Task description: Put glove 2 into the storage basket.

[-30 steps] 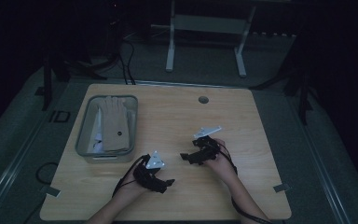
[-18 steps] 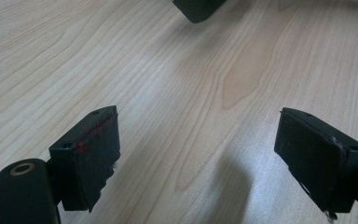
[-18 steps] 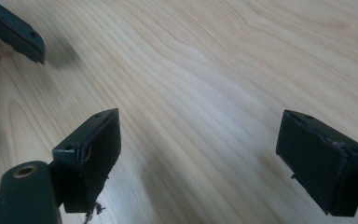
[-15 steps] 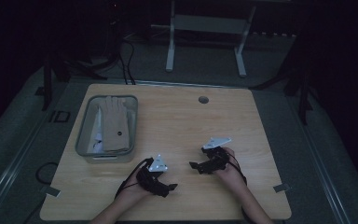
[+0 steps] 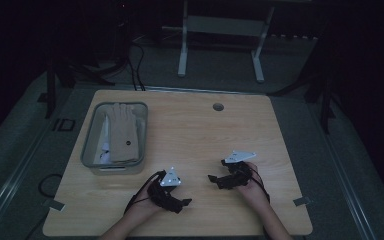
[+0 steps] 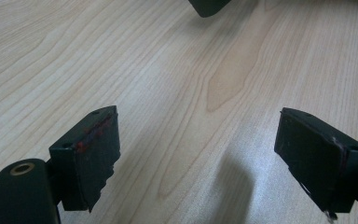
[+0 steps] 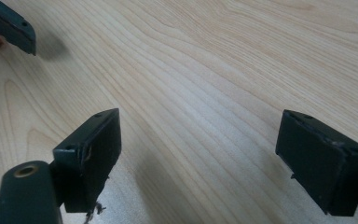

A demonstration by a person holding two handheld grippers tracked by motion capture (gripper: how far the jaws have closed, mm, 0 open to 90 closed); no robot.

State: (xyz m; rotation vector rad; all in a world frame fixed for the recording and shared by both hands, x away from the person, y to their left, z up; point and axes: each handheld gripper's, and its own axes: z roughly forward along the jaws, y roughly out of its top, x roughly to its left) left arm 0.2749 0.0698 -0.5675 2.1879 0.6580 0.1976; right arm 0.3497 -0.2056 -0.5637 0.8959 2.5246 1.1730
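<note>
Near the front edge of the wooden table [image 5: 190, 135] my left gripper [image 5: 184, 202] rests low, its jaws wide apart with only bare wood between them; in the left gripper view it stands open [image 6: 205, 154]. My right gripper [image 5: 214, 178] sits a little to the right, pointing left toward the other, and is open too [image 7: 200, 158] with nothing held. A tip of the other gripper [image 6: 209, 6] shows at the top of the left gripper view, and another tip [image 7: 9, 25] at the upper left of the right gripper view.
A grey bin [image 5: 91, 150] stands at the table's left side with a beige glove [image 5: 122, 131] and some white items inside. A round cable hole [image 5: 218, 107] lies near the far edge. A white metal stand [image 5: 220, 25] is on the floor beyond.
Both grippers have come down and toward the front edge. The right one moved right and lower over the second. The left one shifted slightly forward.
</note>
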